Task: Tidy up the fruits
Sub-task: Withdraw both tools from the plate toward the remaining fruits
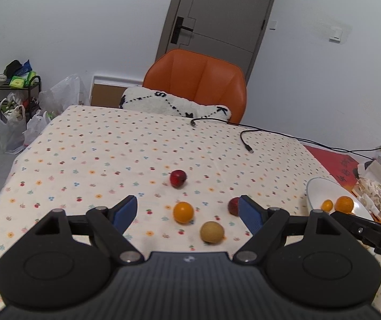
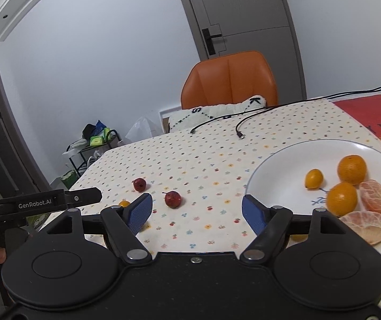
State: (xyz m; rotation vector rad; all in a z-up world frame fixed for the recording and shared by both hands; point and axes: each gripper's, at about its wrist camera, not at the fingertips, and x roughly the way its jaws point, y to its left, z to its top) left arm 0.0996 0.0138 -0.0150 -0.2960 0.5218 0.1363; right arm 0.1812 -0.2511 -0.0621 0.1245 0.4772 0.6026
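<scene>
Fruits (image 1: 183, 212) lie between open left gripper (image 1: 190, 209) fingers.

The tablecloth (image 1: 89, 160) looks like soft matt cloth with a tiny printed pattern, a bit wrinkly. The plate (image 2: 278, 176) is glossy white ceramic-looking stuff, smooth. The left gripper (image 1: 189, 212) and right gripper (image 2: 197, 209) are matt black plastic with shiny metal rivets, and the pads (image 2: 140, 210) are blue with a fine grippy texture. The chair (image 1: 198, 80) looks like smooth orange leather with a slight sheen, and the cushion (image 1: 169, 104) on it is fuzzy white fabric
</scene>
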